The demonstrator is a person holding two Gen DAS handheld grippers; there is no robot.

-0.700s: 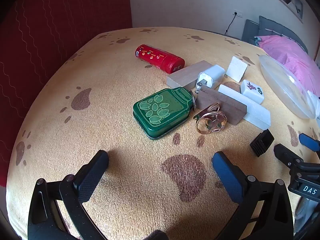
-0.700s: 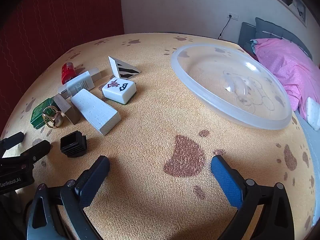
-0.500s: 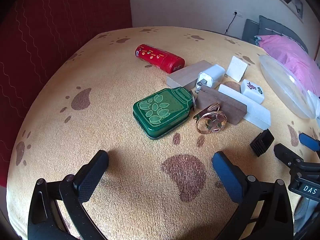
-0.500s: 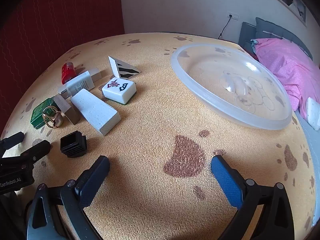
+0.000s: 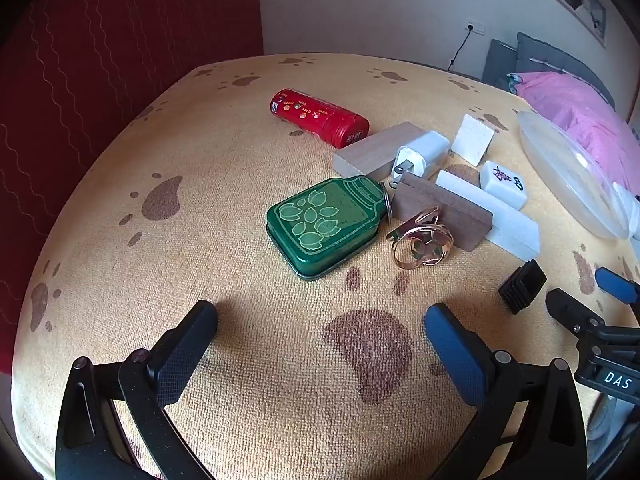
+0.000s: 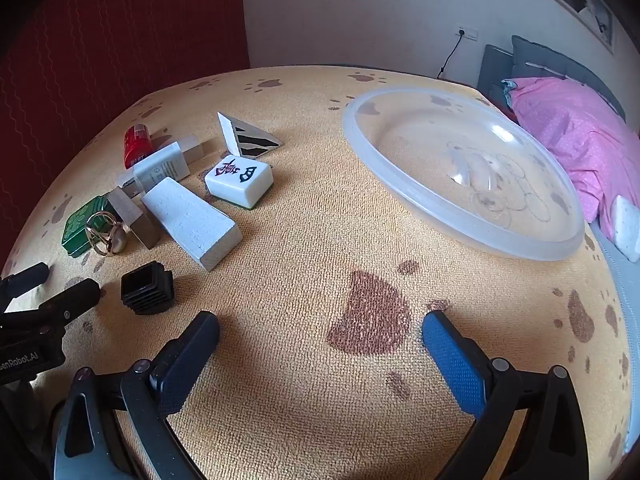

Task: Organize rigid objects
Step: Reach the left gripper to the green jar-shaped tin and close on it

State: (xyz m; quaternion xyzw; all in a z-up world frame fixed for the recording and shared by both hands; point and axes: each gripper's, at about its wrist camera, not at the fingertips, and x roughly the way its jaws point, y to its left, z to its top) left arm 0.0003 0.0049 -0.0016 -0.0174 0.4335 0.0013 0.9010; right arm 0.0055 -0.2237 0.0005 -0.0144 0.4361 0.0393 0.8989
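Two grippers: I hold both spread wide and empty, tilted down over the tabletop (image 5: 248, 412).
Left gripper (image 5: 320, 332): I see its jaws fully apart, nothing between them but a brown paw print on the yellow cloth (image 6: 304, 240).
Right gripper (image 6: 320, 334): jaws just as wide apart, also over a bare patch of cloth with a paw print; it carries nothing.
Green tin (image 5: 325, 224): jar-shaped with a leaf pattern, lying flat ahead of my left gripper, at the near left of the cluster.
Gold ring piece (image 5: 420, 242): just right of the green tin, leaning against the dark wooden block (image 5: 440, 210).
Red cylinder (image 5: 320, 117): on its side at the far edge of the cluster, its cap end close to the pale wooden block (image 5: 376, 152).
White charger (image 5: 420, 156): rests on the pale wooden block, prongs toward me.
White foam block (image 6: 192, 222): a long piece, just beside the dark wooden block.
Mahjong tile (image 6: 239, 180): face up, near the far end of the foam block.
Striped wedge (image 6: 244, 136): stands beyond the mahjong tile, black stripes on its right face.
Black ribbed cap (image 6: 147, 288): sits alone on the cloth, near my right gripper's left finger.
Clear plastic bowl (image 6: 400, 168): wide and shallow, empty, well apart from the cluster on its right side.
Pink bedding (image 6: 576, 128): beyond the bowl, off the tabletop.
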